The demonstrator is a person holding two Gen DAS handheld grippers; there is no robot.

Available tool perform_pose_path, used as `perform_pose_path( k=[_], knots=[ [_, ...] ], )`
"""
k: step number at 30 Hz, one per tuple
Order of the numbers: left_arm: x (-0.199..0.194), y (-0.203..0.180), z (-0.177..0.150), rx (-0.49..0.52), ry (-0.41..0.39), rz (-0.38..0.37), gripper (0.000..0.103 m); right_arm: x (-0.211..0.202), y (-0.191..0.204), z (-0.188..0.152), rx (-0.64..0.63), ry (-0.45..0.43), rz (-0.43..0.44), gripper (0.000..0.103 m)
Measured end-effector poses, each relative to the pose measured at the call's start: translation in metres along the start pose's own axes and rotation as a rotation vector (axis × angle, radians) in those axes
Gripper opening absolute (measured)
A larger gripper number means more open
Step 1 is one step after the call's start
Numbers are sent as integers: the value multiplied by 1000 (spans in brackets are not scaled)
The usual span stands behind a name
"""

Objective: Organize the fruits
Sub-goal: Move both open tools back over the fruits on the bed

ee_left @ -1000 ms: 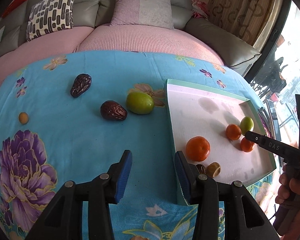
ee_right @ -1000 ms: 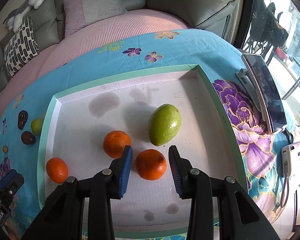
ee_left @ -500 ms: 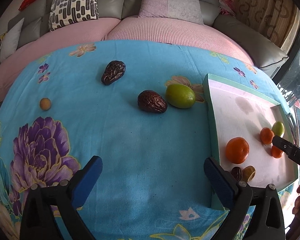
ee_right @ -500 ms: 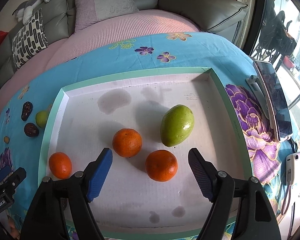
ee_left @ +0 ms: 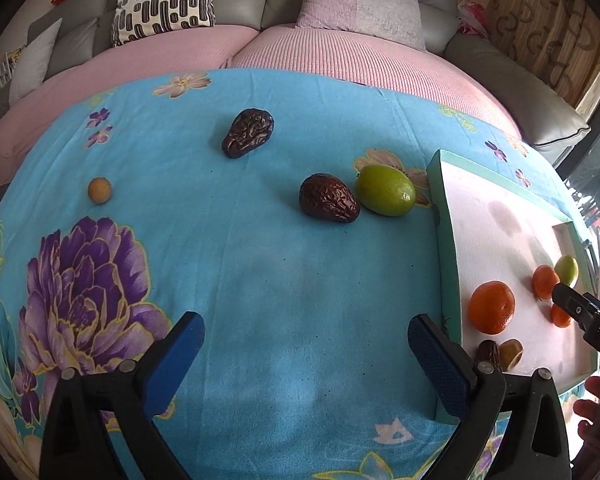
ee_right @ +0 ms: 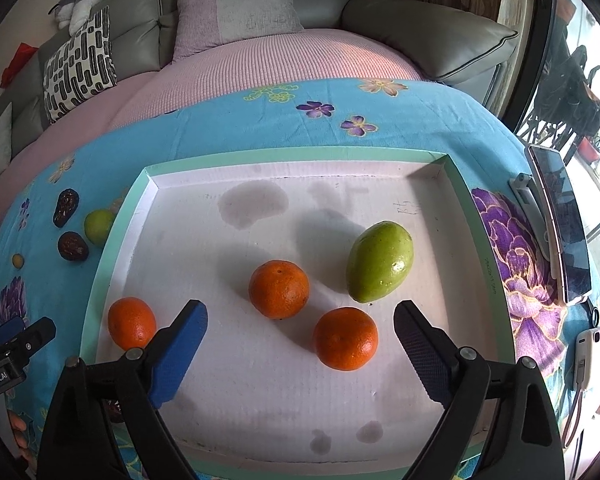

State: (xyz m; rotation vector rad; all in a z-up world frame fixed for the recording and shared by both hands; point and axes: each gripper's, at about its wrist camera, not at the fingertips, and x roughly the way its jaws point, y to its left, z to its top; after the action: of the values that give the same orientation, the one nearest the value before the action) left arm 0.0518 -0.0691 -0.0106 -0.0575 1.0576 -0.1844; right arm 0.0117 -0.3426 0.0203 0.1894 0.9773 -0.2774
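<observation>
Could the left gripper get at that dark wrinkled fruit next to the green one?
Probably yes. The left gripper is open, and only bare blue cloth lies between it and the dark fruit. The green fruit sits close beside it, though.

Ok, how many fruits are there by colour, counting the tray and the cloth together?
Orange fruits: 3
Green fruits: 2
Dark brown wrinkled fruits: 3
Small yellowish fruits: 2
Total: 10

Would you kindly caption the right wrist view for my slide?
Open right hand-held gripper hovering over a tray holding three oranges and a green mango.
</observation>
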Motion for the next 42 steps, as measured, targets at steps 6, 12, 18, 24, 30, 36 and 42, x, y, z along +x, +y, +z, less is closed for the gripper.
perform_pose_path(
  k=[6,12,18,24,30,36,42],
  knots=[
    [-1,2,4,5,-18,8,103,-8,3,2,1,-57,15,95],
    [-5,15,13,-14,-53,22,103,-13,13,4,-26,-103,47,95],
    [-10,43,26,-84,-101,56,103,-19,27,3,-80,-159,88,95],
    [-12,66,38,-115,-133,98,103,-15,39,1,-113,-130,137,95],
    [-11,84,49,-127,-148,114,103,-14,51,-1,-124,-111,207,95],
    [-15,107,66,-163,-205,164,103,-23,66,0,-151,-160,237,95],
    [-9,129,78,-188,-207,156,103,-26,84,3,-200,-200,240,95]
  ],
)
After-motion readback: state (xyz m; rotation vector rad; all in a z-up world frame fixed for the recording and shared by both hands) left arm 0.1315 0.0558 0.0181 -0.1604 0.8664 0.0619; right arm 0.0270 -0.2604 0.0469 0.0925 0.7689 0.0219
